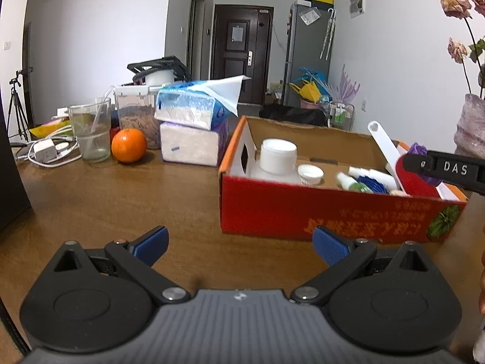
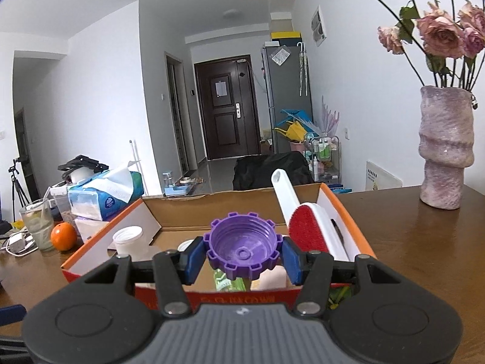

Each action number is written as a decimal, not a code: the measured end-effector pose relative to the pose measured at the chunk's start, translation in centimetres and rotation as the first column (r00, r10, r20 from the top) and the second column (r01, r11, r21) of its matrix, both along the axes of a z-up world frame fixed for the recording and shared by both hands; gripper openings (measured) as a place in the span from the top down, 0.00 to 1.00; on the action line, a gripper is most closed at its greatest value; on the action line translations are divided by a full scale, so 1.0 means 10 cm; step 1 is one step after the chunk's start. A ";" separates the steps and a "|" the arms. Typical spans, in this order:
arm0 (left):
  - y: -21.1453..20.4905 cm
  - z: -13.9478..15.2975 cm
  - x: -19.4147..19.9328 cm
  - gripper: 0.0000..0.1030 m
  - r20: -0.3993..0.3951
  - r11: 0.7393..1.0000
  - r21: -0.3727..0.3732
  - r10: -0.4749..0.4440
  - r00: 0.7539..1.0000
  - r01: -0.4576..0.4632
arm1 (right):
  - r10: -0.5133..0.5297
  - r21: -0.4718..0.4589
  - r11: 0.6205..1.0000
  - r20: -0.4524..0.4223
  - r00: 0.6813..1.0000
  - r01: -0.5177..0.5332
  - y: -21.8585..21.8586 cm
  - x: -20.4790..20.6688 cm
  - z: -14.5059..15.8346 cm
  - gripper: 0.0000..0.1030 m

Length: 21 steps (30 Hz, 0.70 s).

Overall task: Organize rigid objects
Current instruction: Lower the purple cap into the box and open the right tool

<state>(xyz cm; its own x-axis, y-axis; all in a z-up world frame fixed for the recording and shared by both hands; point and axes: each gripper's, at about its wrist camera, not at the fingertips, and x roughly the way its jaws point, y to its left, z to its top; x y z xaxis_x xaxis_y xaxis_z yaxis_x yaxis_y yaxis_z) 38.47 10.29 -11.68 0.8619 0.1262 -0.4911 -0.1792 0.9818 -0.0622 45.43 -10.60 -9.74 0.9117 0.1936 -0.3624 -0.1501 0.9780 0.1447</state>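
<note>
My right gripper [image 2: 242, 256] is shut on a purple notched bottle cap [image 2: 242, 247] and holds it above the front edge of the red cardboard box [image 2: 230, 298]. The box [image 1: 318, 212] holds a white jar [image 1: 277, 159], a white lid [image 1: 309, 174], small bottles [image 1: 353, 183], a blue lid [image 1: 371, 185] and a red-and-white lint brush [image 2: 306, 227]. My left gripper [image 1: 241, 244] is open and empty over the bare wooden table, in front of the box's left corner. The right gripper shows at the right edge of the left wrist view [image 1: 421, 165].
An orange [image 1: 128, 145], a glass with a straw [image 1: 91, 133], stacked tissue packs [image 1: 192, 127], a food canister [image 1: 135, 115] and a white charger with cables [image 1: 45, 151] stand at the table's left back. A pink vase of dried roses [image 2: 445, 148] stands at the right.
</note>
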 end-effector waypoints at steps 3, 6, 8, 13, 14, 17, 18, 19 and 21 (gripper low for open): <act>0.03 -0.01 0.10 0.00 0.001 1.000 0.004 0.000 1.000 0.000 | 0.009 -0.001 1.000 -0.006 1.000 -0.009 0.04 0.08 -0.01 0.49; 0.07 -0.01 0.19 0.00 0.000 1.000 0.009 -0.003 1.000 0.003 | 0.027 -0.005 1.000 -0.012 1.000 -0.027 0.09 0.16 -0.02 0.49; 0.10 -0.01 0.24 0.00 0.001 1.000 0.007 -0.002 1.000 0.002 | 0.037 -0.011 0.999 -0.011 0.999 -0.038 0.13 0.22 -0.02 0.49; 0.15 -0.02 0.34 0.00 -0.003 1.000 0.012 -0.006 1.000 0.006 | 0.054 -0.025 0.998 -0.016 0.998 -0.054 0.21 0.39 -0.02 0.48; 0.15 -0.02 0.36 0.00 -0.002 1.000 0.014 -0.009 1.000 0.009 | 0.057 -0.029 0.998 -0.019 0.998 -0.058 0.22 0.42 -0.03 0.48; 0.16 -0.03 0.40 0.00 0.001 1.000 0.026 -0.016 1.000 0.016 | 0.069 -0.047 0.996 -0.033 0.997 -0.070 0.25 0.51 -0.03 0.48; 0.16 -0.03 0.41 0.00 0.002 0.999 0.029 -0.017 1.000 0.017 | 0.068 -0.054 0.996 -0.037 0.997 -0.070 0.26 0.54 -0.03 0.48; 0.17 -0.03 0.42 0.00 0.001 0.999 0.029 -0.020 1.000 0.020 | 0.065 -0.063 0.996 -0.038 0.997 -0.067 0.26 0.56 -0.04 0.41; 0.18 -0.04 0.44 0.00 -0.001 0.999 0.030 -0.023 1.000 0.023 | 0.050 -0.069 0.996 -0.038 0.998 -0.052 0.25 0.58 -0.04 0.12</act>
